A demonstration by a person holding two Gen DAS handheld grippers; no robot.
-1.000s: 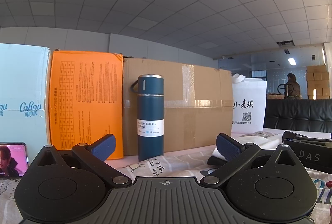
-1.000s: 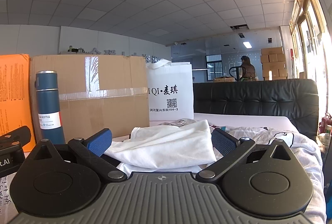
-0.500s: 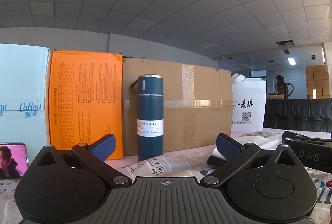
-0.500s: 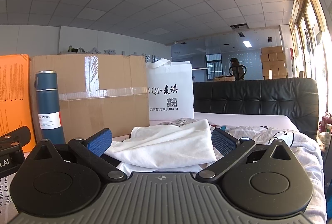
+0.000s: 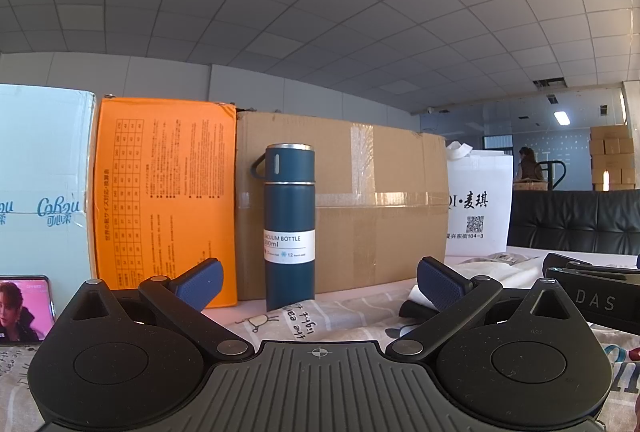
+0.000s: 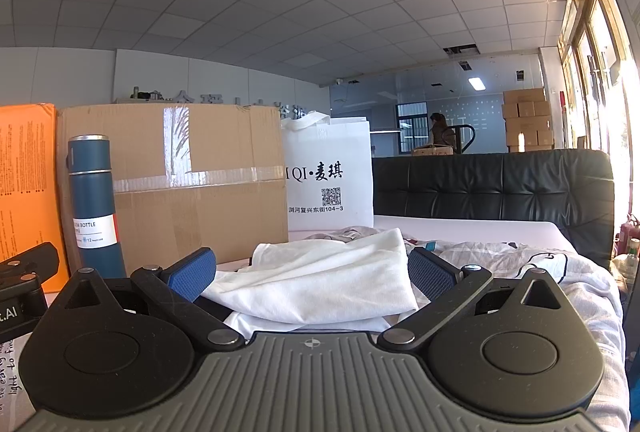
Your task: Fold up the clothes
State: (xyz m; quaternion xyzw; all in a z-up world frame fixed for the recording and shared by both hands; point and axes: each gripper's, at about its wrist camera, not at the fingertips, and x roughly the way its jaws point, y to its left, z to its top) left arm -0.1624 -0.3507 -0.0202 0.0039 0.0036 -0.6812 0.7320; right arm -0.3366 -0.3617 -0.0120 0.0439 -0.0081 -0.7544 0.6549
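White garment [image 6: 328,272] between the spread right tool [image 6: 312,274], left tool [image 5: 320,282] likewise released, near "VACUUM BOTTLE" flask [image 5: 290,224].

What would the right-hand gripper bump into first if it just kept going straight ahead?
Most likely the white garment: it lies crumpled directly between the open fingers of the right gripper. Behind it stand the cardboard box and the white tote bag; how far is unclear.

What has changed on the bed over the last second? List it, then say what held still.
Nothing on the bed moved. The only change is far off: the person by the stacked boxes shifted about. Left gripper and right gripper stayed open, the crumpled white cloth garment lies as before, and the dark blue vacuum bottle stands unchanged.
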